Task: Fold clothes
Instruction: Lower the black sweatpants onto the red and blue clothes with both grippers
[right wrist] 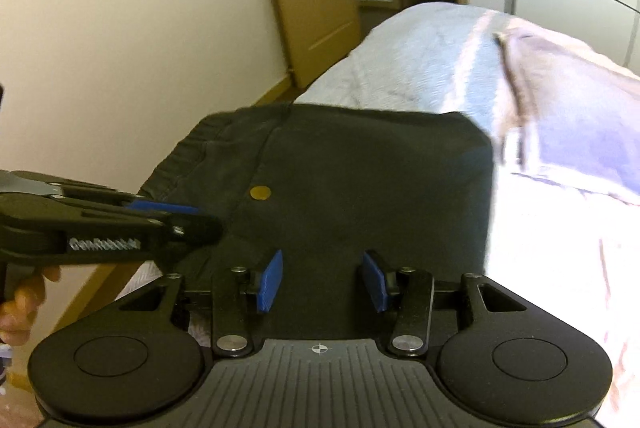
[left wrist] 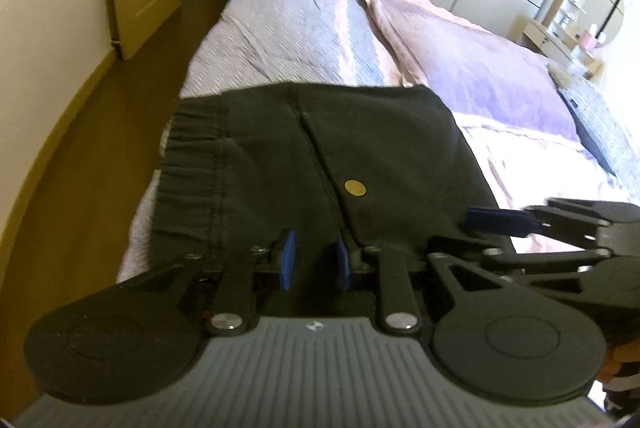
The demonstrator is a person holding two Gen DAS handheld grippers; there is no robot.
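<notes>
One folded black garment (left wrist: pixel 320 164) with one brass snap (left wrist: pixel 355 188) on bed (left wrist: pixel 280 24); left gripper (left wrist: pixel 314 262) narrowly parted, right gripper (right wrist: pixel 322 280) wide, two total, neither gripping.

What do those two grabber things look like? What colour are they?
Both are black plastic. The left gripper and the right gripper each have two blue pads as fingertips, silver screws, two round black discs and a ribbed grey base. White lettering runs along the left one's side in the right wrist view.
</notes>
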